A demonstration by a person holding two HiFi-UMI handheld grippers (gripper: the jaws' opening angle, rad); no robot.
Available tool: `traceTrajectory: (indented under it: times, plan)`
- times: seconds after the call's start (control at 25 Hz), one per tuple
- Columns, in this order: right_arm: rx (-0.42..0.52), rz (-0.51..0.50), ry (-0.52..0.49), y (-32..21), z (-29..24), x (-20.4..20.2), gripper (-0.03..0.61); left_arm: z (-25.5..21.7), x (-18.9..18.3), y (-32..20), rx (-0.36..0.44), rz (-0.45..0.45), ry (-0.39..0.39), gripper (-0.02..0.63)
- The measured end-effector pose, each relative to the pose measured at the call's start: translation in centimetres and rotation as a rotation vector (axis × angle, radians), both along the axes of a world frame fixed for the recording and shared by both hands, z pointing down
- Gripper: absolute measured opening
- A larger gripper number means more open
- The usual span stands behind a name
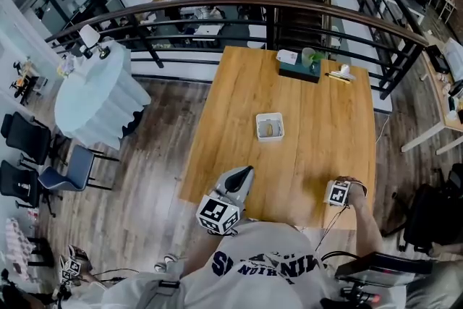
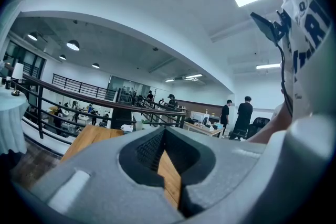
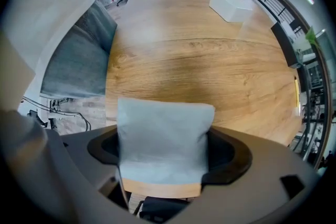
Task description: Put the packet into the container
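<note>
- Two grippers are working over the near end of a wooden table (image 1: 318,105).
- The right gripper (image 1: 338,193) is pointing straight down by the near right edge, its pads pinching a pale grey-blue packet (image 3: 163,136).
- The left gripper (image 1: 239,181) is pointing roughly level at the near left, its jaws pressing together on nothing.
- A white container (image 1: 270,127) is sitting mid-table, farther out and well apart from the packet.

One wooden table (image 1: 318,134) carries one white container (image 1: 270,127) at its middle and one dark tray (image 1: 296,72) at its far end. There are two grippers, the left gripper (image 1: 246,174) and the right gripper (image 1: 338,193), and one pale packet (image 3: 163,139). One cloth-covered round table (image 1: 94,98) stands apart.
</note>
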State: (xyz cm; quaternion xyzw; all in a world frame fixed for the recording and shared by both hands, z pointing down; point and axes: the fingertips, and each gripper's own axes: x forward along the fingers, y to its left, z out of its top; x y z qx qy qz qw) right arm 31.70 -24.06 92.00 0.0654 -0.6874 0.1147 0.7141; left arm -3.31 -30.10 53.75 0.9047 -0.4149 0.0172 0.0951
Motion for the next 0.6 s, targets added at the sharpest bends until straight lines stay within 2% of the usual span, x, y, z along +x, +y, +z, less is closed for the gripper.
traceTrajectory:
  times: [0.36,0.6]
  plan:
    - [-0.015,-0.056,-0.04,-1.0,-8.6,-1.7,0.448,-0.1,0.4,0.1,0.002,0.012,0.012,-0.006]
    - [0.008,-0.116,-0.02,-1.8,-14.4,-2.2,0.449,-0.1,0.4,0.2,0.005,0.017,0.017,-0.006]
